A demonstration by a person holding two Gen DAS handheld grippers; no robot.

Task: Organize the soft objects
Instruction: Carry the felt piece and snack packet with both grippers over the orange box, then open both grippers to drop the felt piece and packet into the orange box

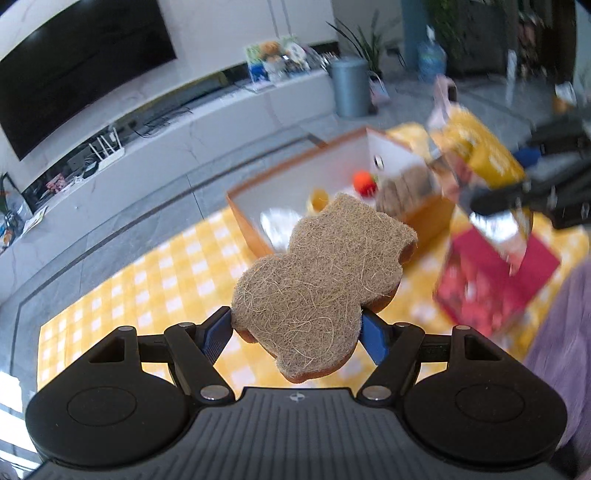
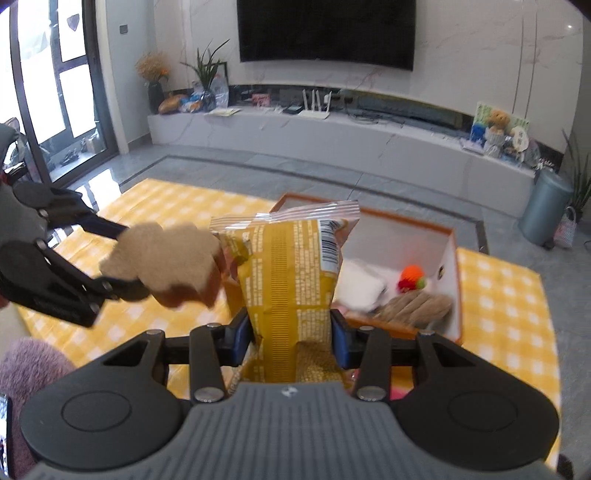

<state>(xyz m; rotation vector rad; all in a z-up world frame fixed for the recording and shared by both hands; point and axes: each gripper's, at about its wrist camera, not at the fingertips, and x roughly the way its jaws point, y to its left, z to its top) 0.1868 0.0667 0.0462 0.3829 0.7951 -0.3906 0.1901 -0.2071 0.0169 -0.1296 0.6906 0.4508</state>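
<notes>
Box [image 2: 452,258], orange-rimmed and open-topped, sits on a yellow checked cloth [image 2: 506,295] spread over the grey floor [image 2: 229,166], as two grippers hang above the cloth in front of it. The left gripper [image 1: 295,326] clamps a brown bear-shaped sponge [image 1: 317,280] by its lower edge, jaws wide around it; the right gripper [image 2: 291,332] pinches one yellow snack bag [image 2: 291,266], jaws about half closed on its middle. From the right wrist, the bag blocks the box's near left corner, and the sponge hangs just left of the bag. That view shows three things inside the box: a white pad [image 2: 360,286], an orange knitted toy [image 2: 412,277] and a tan fibrous piece [image 2: 417,308]. Only the left wrist shows a red packet [image 1: 495,280] on the cloth under the bag, blurred. Both views take in the television [image 2: 325,29], a grey bin [image 2: 546,210] and a purple furry thing [image 2: 33,365].
</notes>
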